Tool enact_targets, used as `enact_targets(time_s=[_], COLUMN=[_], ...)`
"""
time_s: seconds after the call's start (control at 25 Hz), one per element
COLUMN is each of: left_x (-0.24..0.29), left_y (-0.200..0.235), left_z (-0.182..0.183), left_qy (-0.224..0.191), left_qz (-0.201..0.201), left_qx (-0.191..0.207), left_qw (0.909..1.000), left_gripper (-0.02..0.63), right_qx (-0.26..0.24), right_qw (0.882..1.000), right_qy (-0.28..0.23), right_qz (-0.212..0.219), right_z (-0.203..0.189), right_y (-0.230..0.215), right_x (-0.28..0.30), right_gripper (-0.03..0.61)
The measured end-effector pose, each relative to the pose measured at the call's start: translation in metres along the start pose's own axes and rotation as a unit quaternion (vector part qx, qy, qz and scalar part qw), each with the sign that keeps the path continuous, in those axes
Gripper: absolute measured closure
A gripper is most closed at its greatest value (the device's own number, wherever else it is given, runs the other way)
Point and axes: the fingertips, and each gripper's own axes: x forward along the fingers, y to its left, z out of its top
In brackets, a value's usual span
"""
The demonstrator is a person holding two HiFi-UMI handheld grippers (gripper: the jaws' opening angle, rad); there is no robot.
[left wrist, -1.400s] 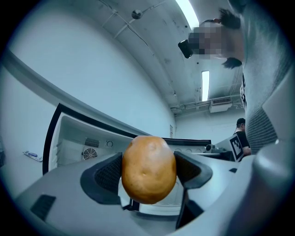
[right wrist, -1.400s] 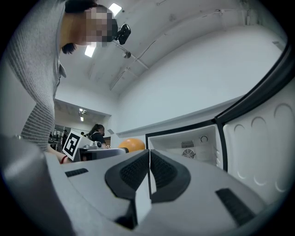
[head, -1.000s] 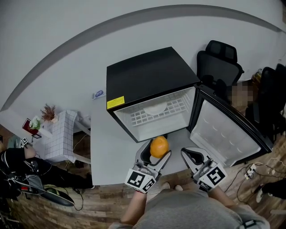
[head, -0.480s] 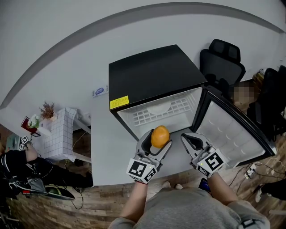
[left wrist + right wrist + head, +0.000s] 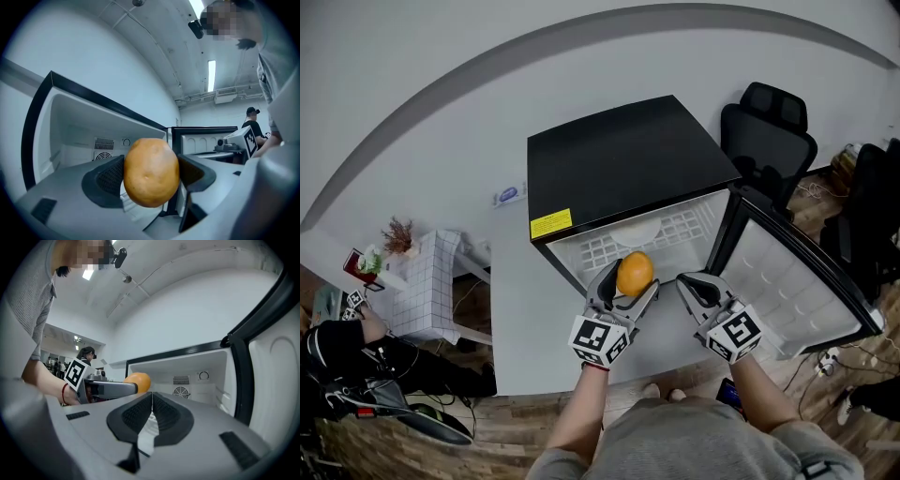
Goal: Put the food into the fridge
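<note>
We've pushed both tongs forward since a second ago, and the orange (image 5: 635, 273) has gone from over the surface (image 5: 517, 319) to the mouth of the fridge (image 5: 619, 164). The left tongs (image 5: 627, 284) are clamped on the orange, one pad on either side. They hold it right at the front lip of the open compartment, in front of the white wire shelf (image 5: 680, 228). The right tongs (image 5: 692, 283) sit just beside them on the right, pads pressed together with nothing between. The fridge door (image 5: 792, 281) hangs wide open on the right.
</note>
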Motion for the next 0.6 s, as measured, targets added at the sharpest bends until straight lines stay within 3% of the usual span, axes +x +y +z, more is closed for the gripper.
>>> enact_targets(time_s=[0.6], left_x=[0.041], left_y=[0.05], left_z=[-0.031], left_qy=[0.067], left_qz=[0.02], left_qx=[0.057], left_qw=[0.9959], left_gripper=[0.25], right_qx=[-0.01], right_qw=[1.0], right_qy=[0.011], right_qz=[-0.023], right_z=[-0.019], right_y=[-0.041], right_x=[0.04], right_gripper=[0.566])
